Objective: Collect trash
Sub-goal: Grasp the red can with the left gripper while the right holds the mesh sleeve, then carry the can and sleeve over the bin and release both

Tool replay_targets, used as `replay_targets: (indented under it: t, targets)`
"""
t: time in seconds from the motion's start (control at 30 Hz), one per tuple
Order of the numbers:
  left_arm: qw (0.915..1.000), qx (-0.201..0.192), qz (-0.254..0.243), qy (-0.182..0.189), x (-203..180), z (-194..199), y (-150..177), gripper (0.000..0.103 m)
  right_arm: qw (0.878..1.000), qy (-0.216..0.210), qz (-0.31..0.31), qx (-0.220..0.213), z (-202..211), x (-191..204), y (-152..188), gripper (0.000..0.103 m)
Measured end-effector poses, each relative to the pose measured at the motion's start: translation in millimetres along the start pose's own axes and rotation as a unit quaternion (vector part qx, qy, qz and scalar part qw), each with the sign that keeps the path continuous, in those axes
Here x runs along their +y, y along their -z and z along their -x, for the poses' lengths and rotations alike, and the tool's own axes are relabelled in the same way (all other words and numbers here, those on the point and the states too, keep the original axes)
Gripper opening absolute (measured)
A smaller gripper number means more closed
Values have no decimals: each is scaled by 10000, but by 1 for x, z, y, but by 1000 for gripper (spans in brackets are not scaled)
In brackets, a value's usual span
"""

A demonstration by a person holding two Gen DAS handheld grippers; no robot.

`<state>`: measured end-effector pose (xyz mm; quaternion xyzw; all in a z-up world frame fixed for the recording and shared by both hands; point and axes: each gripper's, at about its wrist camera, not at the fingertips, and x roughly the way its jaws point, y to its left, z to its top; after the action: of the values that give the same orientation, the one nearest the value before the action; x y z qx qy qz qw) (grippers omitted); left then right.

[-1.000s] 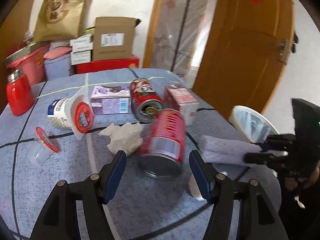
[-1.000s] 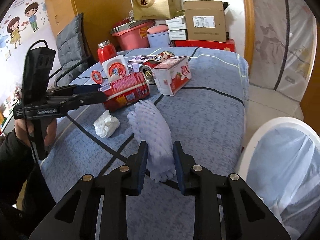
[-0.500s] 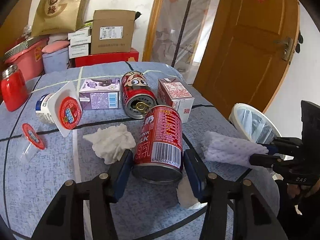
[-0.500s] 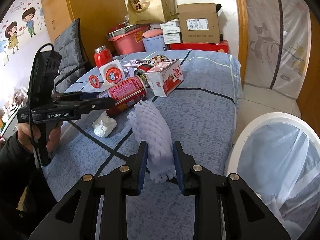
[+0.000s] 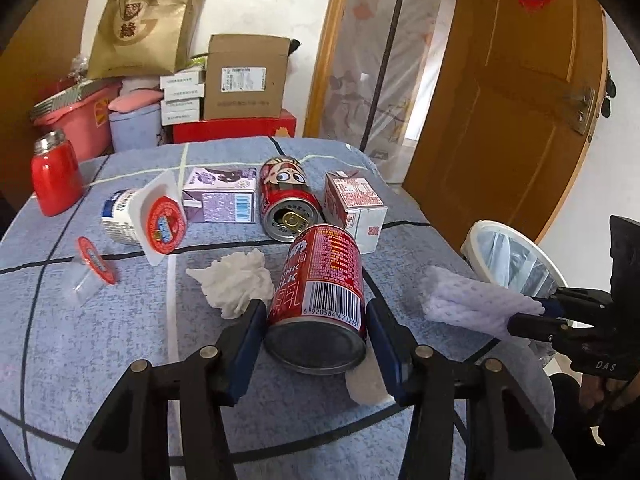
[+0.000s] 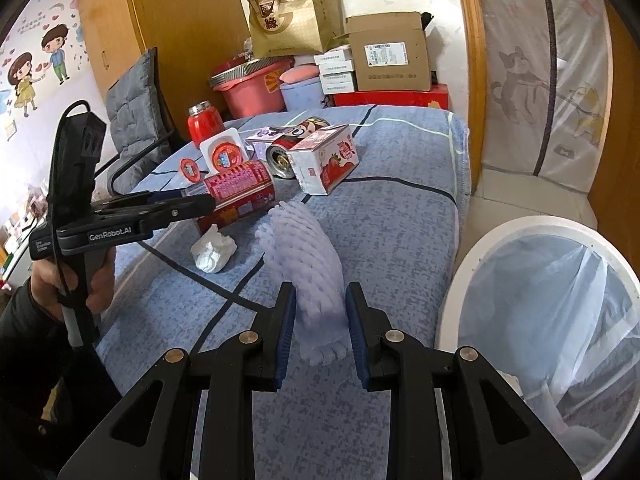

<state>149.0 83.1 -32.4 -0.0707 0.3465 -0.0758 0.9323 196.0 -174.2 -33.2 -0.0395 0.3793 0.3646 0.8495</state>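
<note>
My left gripper [image 5: 316, 320] is shut on a red milk can [image 5: 320, 292], held tilted just above the blue tablecloth [image 5: 120, 360]; it also shows in the right wrist view [image 6: 236, 192]. My right gripper [image 6: 320, 320] is shut on a pale purple foam fruit net [image 6: 308, 264], seen too in the left wrist view [image 5: 468, 304]. A white bin with a clear liner [image 6: 540, 320] stands right of the table. A crumpled tissue [image 5: 236, 280] lies beside the can.
On the table lie a cartoon can [image 5: 288, 204], a red carton [image 5: 356, 208], a purple carton [image 5: 220, 200], a yogurt cup [image 5: 140, 220], a small lidded cup [image 5: 92, 272] and a red flask [image 5: 56, 176]. Boxes and a tub are stacked behind.
My left gripper closed on the red milk can and lifted its near end. My right gripper, still holding the foam net, moved back toward the bin.
</note>
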Motion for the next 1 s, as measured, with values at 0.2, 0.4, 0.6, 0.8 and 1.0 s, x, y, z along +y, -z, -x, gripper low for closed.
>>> replay_targets:
  t: [0.2, 0.4, 0.6, 0.8, 1.0]
  targets:
    - [9995, -278, 124, -110, -1, 29, 0, 52, 10000, -18, 17, -37, 4, 1, 1, 27]
    - [9988, -433, 193, -84, -9, 49, -2, 52, 9999, 36, -37, -143, 12, 0, 1, 27]
    - [9986, -478, 189, 85, -30, 53, -1, 52, 9995, 154, -138, -236, 25, -4, 4, 27]
    - [9984, -461, 38, 337, -61, 51, -2, 52, 9983, 354, -309, -353, 44, -17, 10, 27]
    - [9972, -416, -88, 621, -93, 42, -3, 52, 9957, 633, -523, -437, 69, -34, 21, 27]
